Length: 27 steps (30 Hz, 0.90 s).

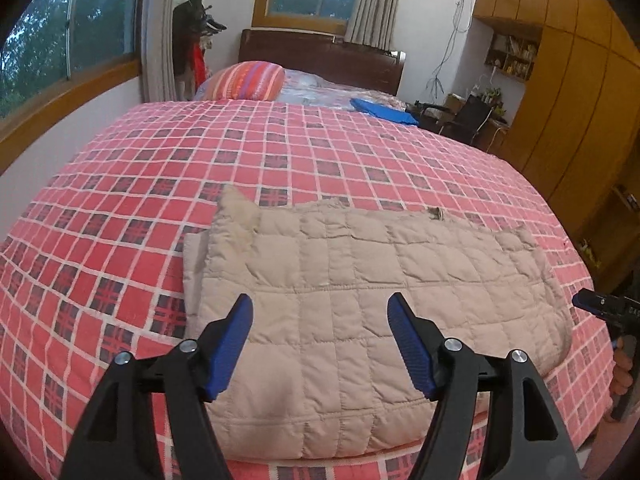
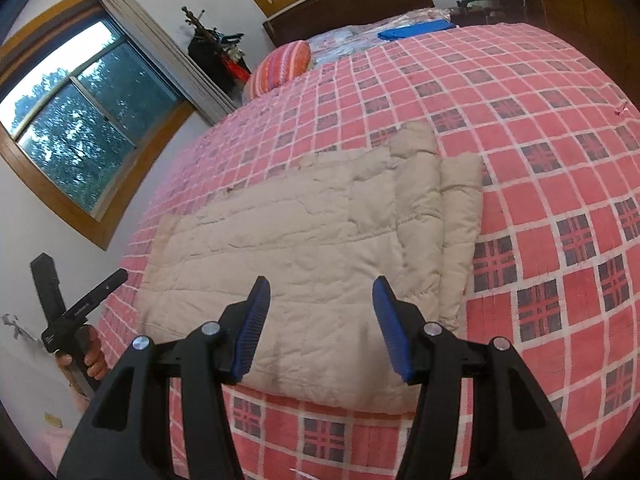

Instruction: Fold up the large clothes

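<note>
Both tools idle over the near end of the bed. My left gripper (image 1: 320, 340) hung above the beige quilted garment (image 1: 360, 304), its blue-padded fingers (image 1: 230, 350) spread wide with nothing between them and no contact with the cloth that I could make out. The right gripper (image 2: 320, 326) matched it: fingers wide apart, empty, poised over the near edge of the same garment (image 2: 304, 232). From the left wrist camera I caught the right tool at the far right of the view, a blue tip on a black body, with part of a hand (image 1: 622, 372) around the handle below it. From the right wrist camera the left tool showed at the lower left, black, gripped by a hand (image 2: 92, 354) beside the bed edge. The garment lay flat on the red checked bedspread (image 1: 280, 152), close to the foot of the bed, already doubled into a rough rectangle; layered edges showed along its right side in the right wrist view and a paler lining strip peeked out at its left edge in the left wrist view. Farther up the bed sat a striped orange pillow (image 1: 248, 80) and a folded blue cloth (image 1: 384, 111), well apart from the garment. Wooden wardrobe (image 1: 580, 92) along the right wall.
</note>
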Tool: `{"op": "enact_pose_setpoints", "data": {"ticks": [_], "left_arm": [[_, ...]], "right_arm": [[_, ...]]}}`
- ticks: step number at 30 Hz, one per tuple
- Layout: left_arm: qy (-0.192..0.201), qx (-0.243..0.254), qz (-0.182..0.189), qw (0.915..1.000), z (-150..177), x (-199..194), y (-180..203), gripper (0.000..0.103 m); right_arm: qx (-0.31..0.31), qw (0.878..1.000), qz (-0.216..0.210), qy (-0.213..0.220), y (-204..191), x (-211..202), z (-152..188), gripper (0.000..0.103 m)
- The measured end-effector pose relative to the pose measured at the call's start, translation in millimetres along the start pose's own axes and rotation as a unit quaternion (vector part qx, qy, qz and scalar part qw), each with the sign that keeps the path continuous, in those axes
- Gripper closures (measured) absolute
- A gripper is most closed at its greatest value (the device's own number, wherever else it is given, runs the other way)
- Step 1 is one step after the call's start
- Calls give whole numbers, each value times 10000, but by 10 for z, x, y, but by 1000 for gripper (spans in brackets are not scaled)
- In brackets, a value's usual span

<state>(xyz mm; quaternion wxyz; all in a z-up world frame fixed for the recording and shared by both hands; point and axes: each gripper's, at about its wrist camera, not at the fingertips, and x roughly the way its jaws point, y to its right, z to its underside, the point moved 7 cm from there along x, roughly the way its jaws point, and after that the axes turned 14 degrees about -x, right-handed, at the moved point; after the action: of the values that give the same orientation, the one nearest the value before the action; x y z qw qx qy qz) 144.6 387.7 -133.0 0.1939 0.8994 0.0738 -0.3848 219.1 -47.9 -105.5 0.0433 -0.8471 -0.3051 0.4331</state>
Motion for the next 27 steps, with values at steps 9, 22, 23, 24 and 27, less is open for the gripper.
{"op": "enact_pose_setpoints", "data": {"ticks": [9,22,23,24,27], "left_arm": [[-90,62,-304,9995,131,224,-64,33],[-358,136,-531,9979,258,560,-236,33],[-381,140,-540,9977,269,582,-243,33],[-379,154,-546,9977,276,591,-244,33],[-351,224,-572,9975,279,589,-230,33]], "right_arm": [[15,9992,221,-328,128,286,127,49],[305,9977,87,-603,295,645,305,53],[323,9976,65,-601,303,660,314,54],[312,9977,66,-598,305,654,305,54],[323,9979,55,-567,283,568,274,54]]}}
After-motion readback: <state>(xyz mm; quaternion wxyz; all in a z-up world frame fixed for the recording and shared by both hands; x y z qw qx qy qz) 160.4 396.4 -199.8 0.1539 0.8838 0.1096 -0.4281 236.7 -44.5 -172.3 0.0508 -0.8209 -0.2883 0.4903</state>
